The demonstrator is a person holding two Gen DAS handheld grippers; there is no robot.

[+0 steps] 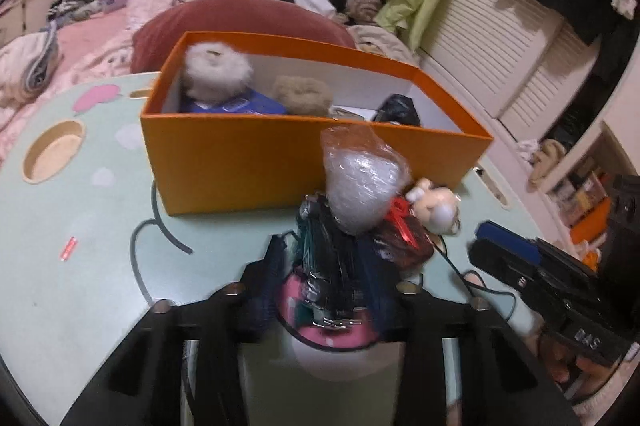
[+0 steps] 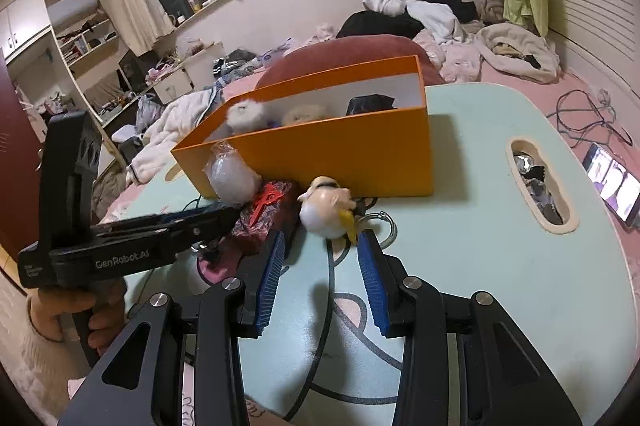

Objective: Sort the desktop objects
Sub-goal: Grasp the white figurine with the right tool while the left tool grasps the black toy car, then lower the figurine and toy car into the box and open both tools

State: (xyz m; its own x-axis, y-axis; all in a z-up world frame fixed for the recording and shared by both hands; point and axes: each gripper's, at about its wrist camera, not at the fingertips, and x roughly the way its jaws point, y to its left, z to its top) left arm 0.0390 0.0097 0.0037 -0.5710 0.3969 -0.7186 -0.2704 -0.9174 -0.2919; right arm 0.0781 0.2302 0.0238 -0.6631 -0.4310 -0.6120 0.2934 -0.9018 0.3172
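Left hand-held gripper (image 1: 326,290) clamped on dark shiny packet (image 1: 328,266); right hand-held gripper (image 2: 322,254) narrowly open, empty

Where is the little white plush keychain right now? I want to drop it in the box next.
In the right wrist view the plush keychain lies on the table against the orange box's front wall, just right of the red-ribboned bundle.

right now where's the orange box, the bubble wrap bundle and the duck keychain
orange box (image 1: 256,162), left wrist view, on its bare front wall
bubble wrap bundle (image 1: 360,182), left wrist view, on its rounded middle
duck keychain (image 2: 328,206), right wrist view, on its white body
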